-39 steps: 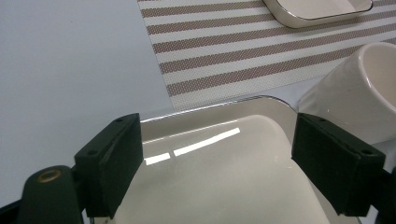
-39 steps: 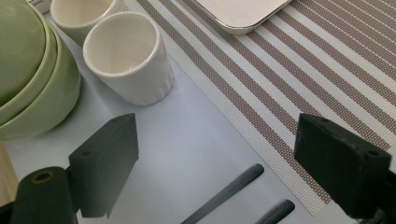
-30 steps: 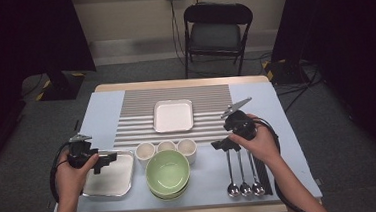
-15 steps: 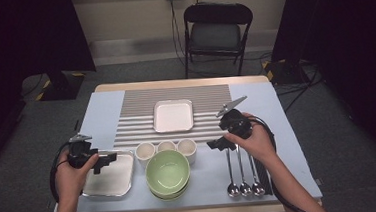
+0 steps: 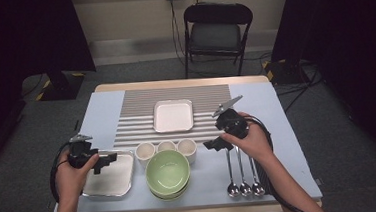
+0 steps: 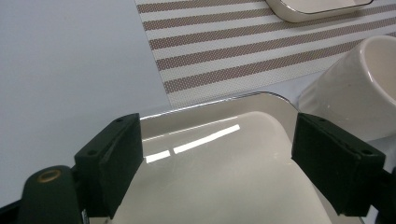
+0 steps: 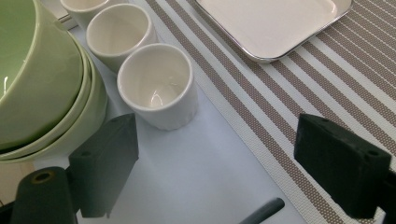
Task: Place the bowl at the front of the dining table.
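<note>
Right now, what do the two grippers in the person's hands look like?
Both are black. The left gripper and the right gripper each carry a grey three-cornered plate on top and trail a black cable. Each has two blocky black jaws with small screw holes, and a brass-coloured ring at the base. The forearms are bare, without sleeves.

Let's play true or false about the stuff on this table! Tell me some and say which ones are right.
1. Three spoons lie near the right gripper. True.
2. The green bowls are full of soup. False: the top one is empty.
3. The left gripper is open over the shiny steel tray. True.
4. Five white cups stand in a row. False: there are three.
5. The white square dish sits on the striped mat. True.
</note>
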The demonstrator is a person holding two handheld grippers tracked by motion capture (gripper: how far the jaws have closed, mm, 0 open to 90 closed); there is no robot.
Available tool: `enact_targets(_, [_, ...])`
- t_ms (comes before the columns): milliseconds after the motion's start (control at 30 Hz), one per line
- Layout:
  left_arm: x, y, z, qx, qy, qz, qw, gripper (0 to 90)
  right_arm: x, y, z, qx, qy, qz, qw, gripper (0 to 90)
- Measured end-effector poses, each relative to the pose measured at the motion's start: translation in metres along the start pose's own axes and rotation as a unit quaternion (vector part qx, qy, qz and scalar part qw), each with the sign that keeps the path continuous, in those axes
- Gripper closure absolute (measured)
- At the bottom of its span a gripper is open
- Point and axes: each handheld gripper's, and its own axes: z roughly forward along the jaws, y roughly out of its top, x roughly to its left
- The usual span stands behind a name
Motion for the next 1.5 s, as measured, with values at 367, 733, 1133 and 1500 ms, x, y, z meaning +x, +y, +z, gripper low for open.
enact_targets(367, [0.001,0.000,-0.001,-0.002,-0.001,-0.001,1.0000,16.2,0.006,0.008,0.003,0.000,0.003,-0.008,1.0000,13.0])
enact_targets(733, [0.000,0.000,0.000,-0.001,-0.003,0.000,1.0000,16.1,0.011,0.017,0.005,0.001,0.009,-0.013,0.9999,13.0])
enact_targets(1133, [0.001,0.000,-0.002,-0.004,-0.004,-0.002,1.0000,16.0,0.018,0.027,0.008,-0.006,0.015,-0.023,0.9996,13.0])
enact_targets(1500, [0.001,0.000,-0.002,-0.006,-0.004,-0.001,1.0000,16.0,0.026,0.036,0.008,-0.005,0.018,-0.030,0.9994,13.0])
